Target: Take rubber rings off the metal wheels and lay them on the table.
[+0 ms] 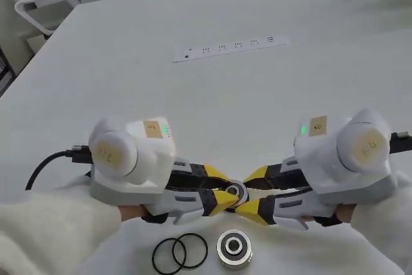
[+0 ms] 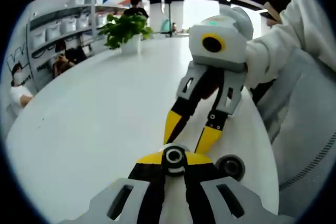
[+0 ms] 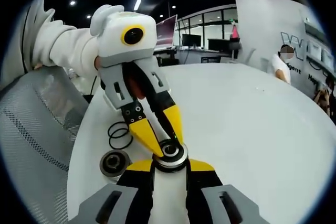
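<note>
While left gripper (image 1: 217, 203) and right gripper (image 1: 254, 209) both clamp one metal wheel (image 1: 236, 192), uneven pull could fling it across table (image 1: 257, 107).

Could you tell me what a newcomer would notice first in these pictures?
The eye lands first on the left gripper and the right gripper, which meet tip to tip low in the head view, both clamped on one small metal wheel. Nearer the person, two black rubber rings lie overlapping on the white table, beside a second wheel.
</note>
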